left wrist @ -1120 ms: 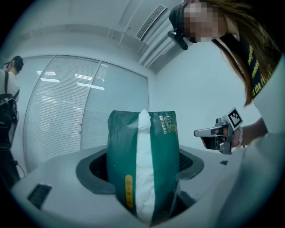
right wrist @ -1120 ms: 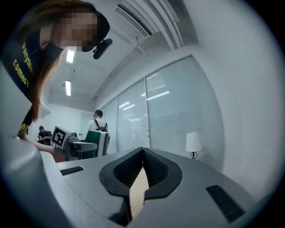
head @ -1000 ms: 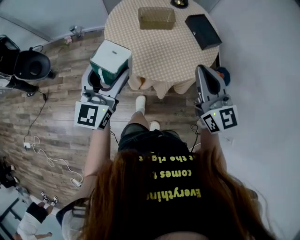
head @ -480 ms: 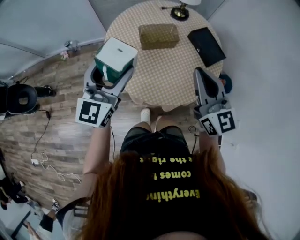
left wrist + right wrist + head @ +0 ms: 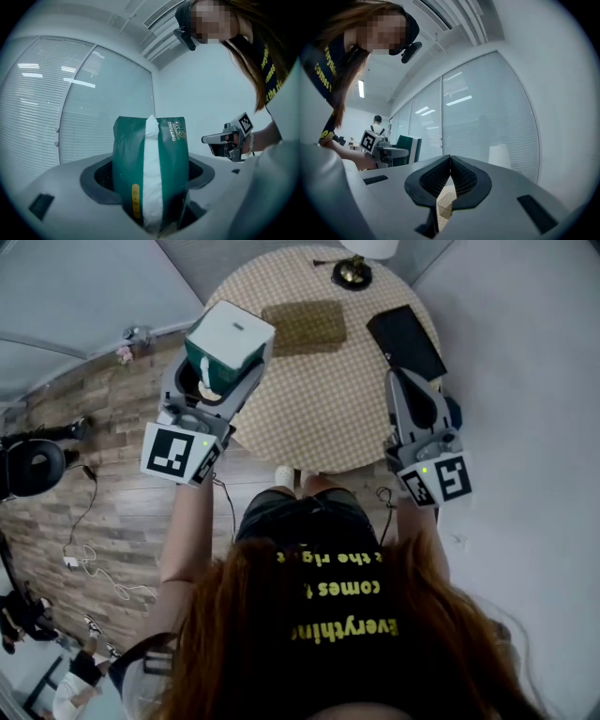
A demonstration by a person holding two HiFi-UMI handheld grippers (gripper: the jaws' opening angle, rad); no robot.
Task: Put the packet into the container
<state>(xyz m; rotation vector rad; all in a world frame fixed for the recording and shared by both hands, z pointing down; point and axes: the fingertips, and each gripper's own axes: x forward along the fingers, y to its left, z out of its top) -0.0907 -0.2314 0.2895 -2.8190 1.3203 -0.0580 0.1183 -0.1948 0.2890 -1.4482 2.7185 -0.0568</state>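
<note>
One green packet [image 5: 166, 154] with a white middle seam sits pinched in left tongs [image 5: 151, 185]; right tongs [image 5: 450, 161] pressed together.

left gripper [image 5: 223, 362] level, fingers [image 5: 103, 180] clamped on packet [image 5: 150, 164], right gripper [image 5: 401, 382] level, fingers [image 5: 465, 180] pressed together

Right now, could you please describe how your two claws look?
Both the left claw and right claw have smooth light-grey bodies with dark ribbed pads. Each carries a white cube with black square markers. The person wears a black top with yellow lettering.
</note>
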